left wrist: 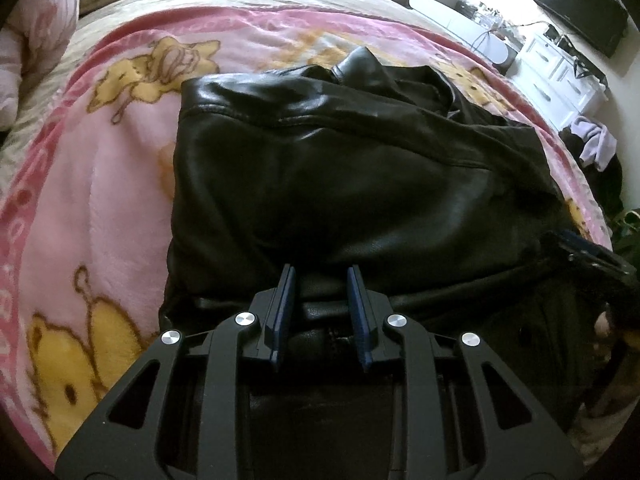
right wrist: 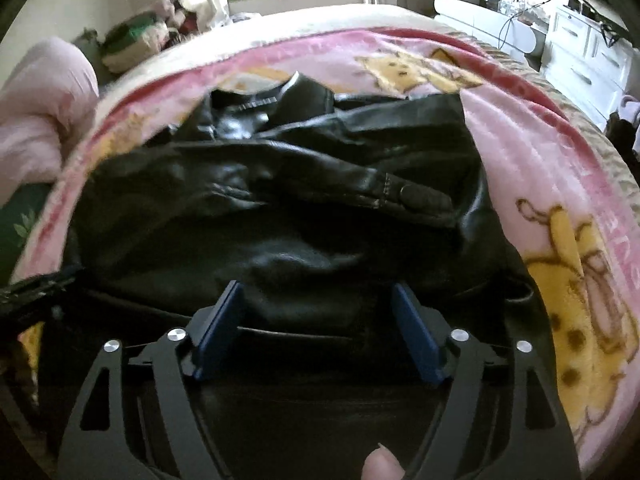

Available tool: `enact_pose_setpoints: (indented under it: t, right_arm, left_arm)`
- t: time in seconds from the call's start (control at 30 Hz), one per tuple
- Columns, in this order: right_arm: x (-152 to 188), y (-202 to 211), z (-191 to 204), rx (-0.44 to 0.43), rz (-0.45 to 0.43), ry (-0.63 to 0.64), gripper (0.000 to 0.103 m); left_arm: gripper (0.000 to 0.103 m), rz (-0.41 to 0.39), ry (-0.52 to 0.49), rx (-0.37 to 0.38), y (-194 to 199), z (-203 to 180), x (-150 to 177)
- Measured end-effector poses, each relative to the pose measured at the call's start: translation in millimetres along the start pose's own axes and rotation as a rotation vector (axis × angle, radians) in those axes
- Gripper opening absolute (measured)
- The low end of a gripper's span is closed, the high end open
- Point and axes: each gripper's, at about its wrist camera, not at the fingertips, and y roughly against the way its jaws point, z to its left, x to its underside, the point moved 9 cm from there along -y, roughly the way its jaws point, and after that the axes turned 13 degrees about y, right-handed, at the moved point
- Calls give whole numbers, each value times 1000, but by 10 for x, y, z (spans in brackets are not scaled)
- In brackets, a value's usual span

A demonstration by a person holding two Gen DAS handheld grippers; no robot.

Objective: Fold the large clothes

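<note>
Black leather jacket fills frame centre, spread on the pink blanket. My left gripper pinches a fold of its near hem; my right gripper stands released, jaws wide over the hem, ready to grab for folding
</note>
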Motion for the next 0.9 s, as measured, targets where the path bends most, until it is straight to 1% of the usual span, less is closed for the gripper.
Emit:
enact_pose_setpoints:
  t: [0.1, 0.17, 0.3, 0.4, 0.5, 0.53, 0.57, 0.6, 0.63, 0.7, 0.73, 0.8, 0.83, 0.9]
  right_arm:
    - [-31, 102, 8, -7, -34, -2, 80]
    - [-35, 159, 4, -10, -47, -12, 84]
    - [-39, 232, 0, -17, -63, -26, 88]
    - [-63, 278, -2, -15, -76, -26, 90]
    - [-84, 344, 5, -10, -95, -23, 91]
    - [-86, 354, 5, -10, -98, -24, 92]
    - [-93, 370, 8, -10, -102, -24, 92]
    - [-97, 379, 9, -10, -104, -25, 93]
    - [-103, 388, 16, -15, -106, -25, 93]
    - [-103, 408, 40, -22, -108, -24, 93]
    - [-105, 416, 46, -25, -109, -22, 94]
    - [-103, 432, 53, -25, -110, -19, 94]
    - [-108, 441, 52, -23, -111, -17, 95]
    - [-112, 454, 50, -21, -113, -13, 95]
  left_arm:
    - [20, -3, -11, 4, 30, -36, -12]
    - [29, -1, -9, 26, 47, -69, -18]
    - [32, -5, -19, 26, 88, -120, -13]
    - [37, -5, -6, 46, 132, -139, -31]
    - [48, -3, 15, 86, 190, -174, -45]
    - [56, -1, 20, 93, 202, -183, -44]
    - [68, 1, 27, 101, 215, -197, -47]
    - [72, 2, 32, 105, 223, -203, -46]
    - [76, 3, 38, 109, 233, -208, -48]
    - [79, 5, 53, 124, 258, -215, -58]
    - [83, 2, 58, 123, 271, -212, -64]
    - [87, -14, 62, 121, 323, -215, -87]
    - [91, -18, 67, 131, 349, -222, -99]
    - [93, -22, 86, 169, 396, -249, -117]
